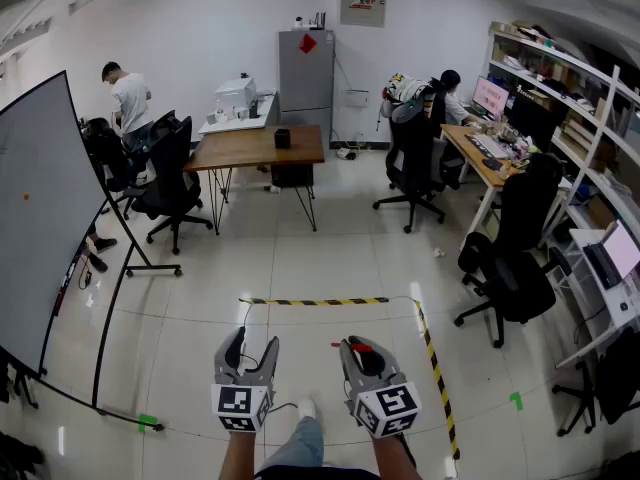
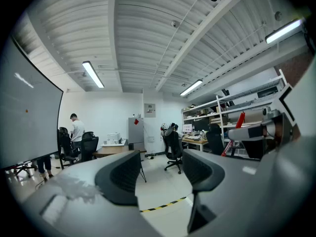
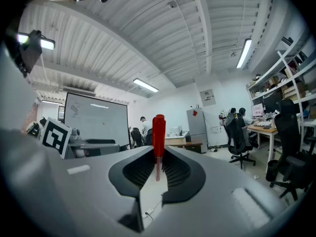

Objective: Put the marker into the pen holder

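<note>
My right tongs (image 3: 157, 158) are closed on the slim red plastic marker (image 3: 158, 130), held upright with its top standing clear above them. My left tongs (image 2: 160, 168) stand open and empty. That narrow pinch could let the marker tilt or slip while I carry it. I can't yet pick out the pen holder.

Bright even light from ceiling tubes (image 2: 93, 74); floor (image 1: 330, 258) glare; strong fisheye edges; close foreground seemingly soft.

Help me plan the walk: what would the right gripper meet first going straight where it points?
Ahead of the right gripper the floor looks free; likely the wooden table across the room comes first, but depth is unclear.
</note>
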The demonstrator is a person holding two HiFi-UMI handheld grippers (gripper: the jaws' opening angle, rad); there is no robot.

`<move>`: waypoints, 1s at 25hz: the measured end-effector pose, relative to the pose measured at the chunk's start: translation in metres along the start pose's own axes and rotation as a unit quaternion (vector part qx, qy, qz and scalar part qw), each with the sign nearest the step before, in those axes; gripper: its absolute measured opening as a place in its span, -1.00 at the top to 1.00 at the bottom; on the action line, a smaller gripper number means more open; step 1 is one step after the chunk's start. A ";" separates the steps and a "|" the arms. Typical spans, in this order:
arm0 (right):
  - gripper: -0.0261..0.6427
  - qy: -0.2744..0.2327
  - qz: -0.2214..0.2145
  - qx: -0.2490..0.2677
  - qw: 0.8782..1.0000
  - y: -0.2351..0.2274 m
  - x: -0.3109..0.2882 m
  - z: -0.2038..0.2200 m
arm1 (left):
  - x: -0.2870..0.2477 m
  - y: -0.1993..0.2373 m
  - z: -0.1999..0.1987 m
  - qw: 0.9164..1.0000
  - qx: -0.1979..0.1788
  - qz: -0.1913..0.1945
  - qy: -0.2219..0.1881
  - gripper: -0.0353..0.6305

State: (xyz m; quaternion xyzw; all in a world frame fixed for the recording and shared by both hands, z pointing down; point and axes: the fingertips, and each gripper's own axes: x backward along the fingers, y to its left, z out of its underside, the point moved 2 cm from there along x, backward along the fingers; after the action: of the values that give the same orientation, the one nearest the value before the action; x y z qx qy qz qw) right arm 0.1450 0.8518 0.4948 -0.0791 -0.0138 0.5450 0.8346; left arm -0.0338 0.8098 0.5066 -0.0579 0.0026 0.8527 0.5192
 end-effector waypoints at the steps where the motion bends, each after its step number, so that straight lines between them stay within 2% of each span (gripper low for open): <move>1: 0.78 0.003 -0.005 0.004 1.000 -0.004 -0.013 0.000 | -0.014 0.003 0.001 1.000 0.004 0.001 -0.001 0.09; 8: 0.78 0.014 -0.021 0.026 0.999 -0.042 -0.125 -0.015 | -0.128 0.047 -0.006 1.000 0.013 0.014 -0.006 0.09; 16: 0.78 0.013 -0.040 0.043 0.998 -0.061 -0.260 -0.051 | -0.225 0.148 -0.044 0.999 0.015 -0.009 -0.028 0.09; 19: 0.78 0.018 -0.049 0.042 0.998 -0.068 -0.296 -0.047 | -0.252 0.173 -0.042 0.999 0.019 -0.021 -0.030 0.09; 25: 0.78 0.030 -0.064 0.039 0.997 -0.098 -0.367 -0.048 | -0.316 0.192 -0.025 1.000 0.025 -0.013 -0.007 0.09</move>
State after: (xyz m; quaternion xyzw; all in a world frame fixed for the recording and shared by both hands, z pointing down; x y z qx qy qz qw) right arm 0.0905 0.4726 0.4852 -0.0614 0.0275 0.4883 0.8701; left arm -0.0584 0.4401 0.5031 -0.0391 0.0192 0.8459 0.5315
